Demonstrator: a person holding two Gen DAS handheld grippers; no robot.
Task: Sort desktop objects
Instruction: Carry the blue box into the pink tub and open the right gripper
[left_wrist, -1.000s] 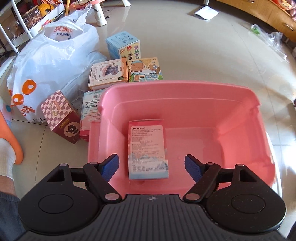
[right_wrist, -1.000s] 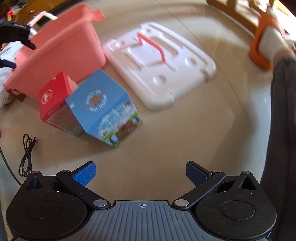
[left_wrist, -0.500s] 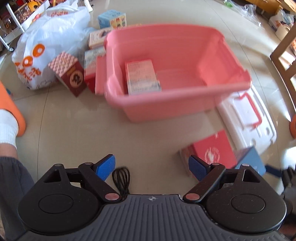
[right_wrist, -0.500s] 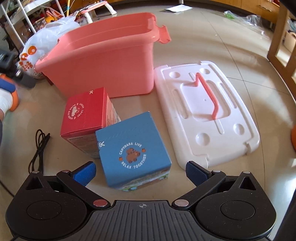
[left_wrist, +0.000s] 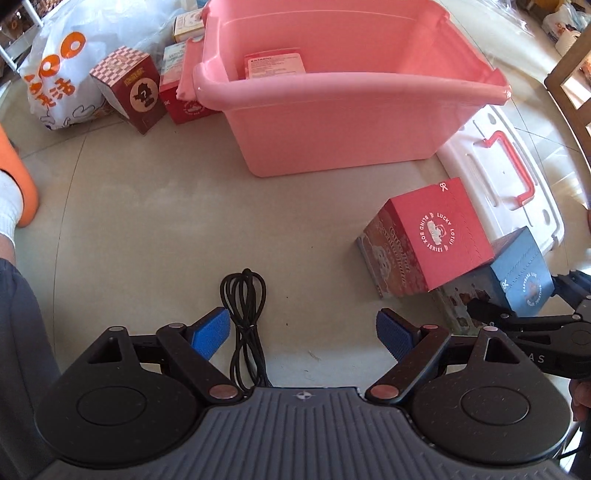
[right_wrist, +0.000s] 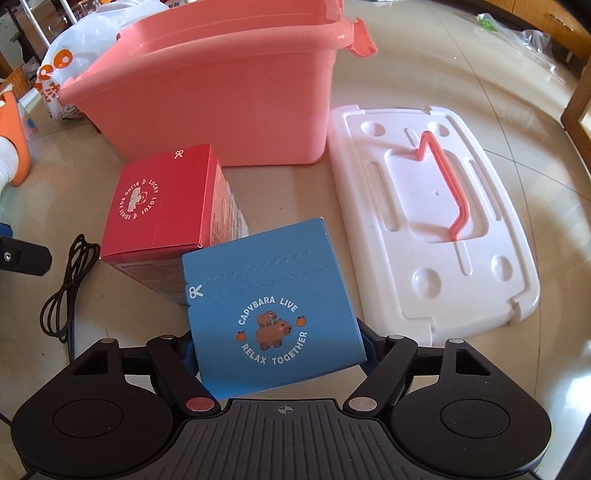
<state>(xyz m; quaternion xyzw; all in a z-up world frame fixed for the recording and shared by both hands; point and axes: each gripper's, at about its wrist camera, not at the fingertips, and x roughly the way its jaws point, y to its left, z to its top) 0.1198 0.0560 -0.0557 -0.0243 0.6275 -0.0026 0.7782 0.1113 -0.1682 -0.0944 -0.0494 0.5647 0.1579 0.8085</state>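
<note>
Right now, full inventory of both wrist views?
bin: 1, pink, floor centre, one box lying inside
lid: 1, white with pink handle, flat on the floor beside the bin
red box: 1, red, in front of the bin
blue box: 1, blue, next to the red box, between the right jaws
cable: 1, black, coiled on the floor
checkered box: 1, maroon, left of the bin
plastic bag: 1, white and orange, far left
left hand-held gripper: open, nothing between the jaws
right hand-held gripper: jaws closing around the blue box
</note>
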